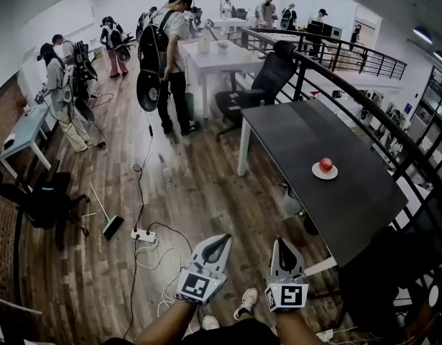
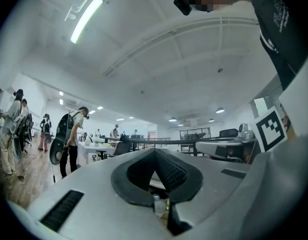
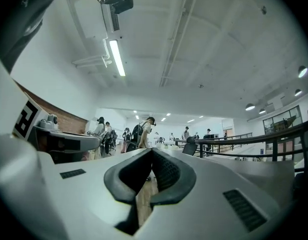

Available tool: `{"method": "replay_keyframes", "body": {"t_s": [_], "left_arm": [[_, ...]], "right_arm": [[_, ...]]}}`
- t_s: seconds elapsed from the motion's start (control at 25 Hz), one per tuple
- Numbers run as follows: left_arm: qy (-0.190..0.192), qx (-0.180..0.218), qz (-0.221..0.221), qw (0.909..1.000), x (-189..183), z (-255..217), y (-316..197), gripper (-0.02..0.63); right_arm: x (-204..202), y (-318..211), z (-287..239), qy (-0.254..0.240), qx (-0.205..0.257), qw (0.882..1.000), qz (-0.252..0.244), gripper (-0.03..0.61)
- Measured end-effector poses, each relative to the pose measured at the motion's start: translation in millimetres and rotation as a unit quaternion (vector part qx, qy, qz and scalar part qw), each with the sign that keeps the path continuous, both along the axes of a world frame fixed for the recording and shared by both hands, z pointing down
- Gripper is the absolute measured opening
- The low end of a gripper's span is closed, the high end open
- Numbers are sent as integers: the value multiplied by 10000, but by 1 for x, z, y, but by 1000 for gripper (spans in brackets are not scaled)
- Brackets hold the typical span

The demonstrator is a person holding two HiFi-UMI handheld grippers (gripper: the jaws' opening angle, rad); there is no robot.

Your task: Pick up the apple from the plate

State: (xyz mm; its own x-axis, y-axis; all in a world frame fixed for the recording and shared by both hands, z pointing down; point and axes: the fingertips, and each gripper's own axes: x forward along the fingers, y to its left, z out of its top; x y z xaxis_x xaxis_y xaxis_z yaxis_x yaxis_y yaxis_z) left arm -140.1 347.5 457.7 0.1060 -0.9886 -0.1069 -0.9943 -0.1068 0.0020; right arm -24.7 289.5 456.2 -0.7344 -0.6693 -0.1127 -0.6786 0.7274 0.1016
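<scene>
Sitting on a small white plate [image 1: 318, 174] toward the right side of the dark tabletop [image 1: 300, 139], the red apple [image 1: 325, 164] is well apart from both sets of tongs. These hang low in the head view over the wooden floor [image 1: 185, 185], short of the tabletop's near end. The left tongs [image 1: 220, 241] and the right tongs [image 1: 282, 244] are each pressed together with nothing between them; each one's own view shows its tips meeting and only the room beyond. No hold on the apple exists yet.

I judge the apple firm, smooth-skinned and fairly weighty for its size, round enough to roll or squirt out of a narrow pinch. The best hold looks to be across its widest girth, closing on opposite flanks from the side or slightly above, with the tongs spread wide first. The plate seems light and may slide if nudged.
</scene>
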Motion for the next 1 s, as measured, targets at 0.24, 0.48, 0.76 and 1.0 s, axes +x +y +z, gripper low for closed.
{"method": "replay_keyframes", "body": {"t_s": [0.24, 0.48, 0.76, 1.0], "left_arm": [[-115, -138, 254, 9995, 13, 3, -69, 17], [-303, -240, 439, 9983, 31, 5, -141, 17], [-303, -392, 295, 9983, 44, 1, -198, 17], [-284, -432, 488, 9975, 45, 11, -244, 17]], "right_arm": [[3, -61, -2, -99, -13, 9999, 89, 23], [10, -117, 3, -227, -203, 9995, 35, 23], [26, -173, 1, -254, -249, 9993, 116, 23], [30, -218, 11, -226, -352, 9987, 276, 23]]}}
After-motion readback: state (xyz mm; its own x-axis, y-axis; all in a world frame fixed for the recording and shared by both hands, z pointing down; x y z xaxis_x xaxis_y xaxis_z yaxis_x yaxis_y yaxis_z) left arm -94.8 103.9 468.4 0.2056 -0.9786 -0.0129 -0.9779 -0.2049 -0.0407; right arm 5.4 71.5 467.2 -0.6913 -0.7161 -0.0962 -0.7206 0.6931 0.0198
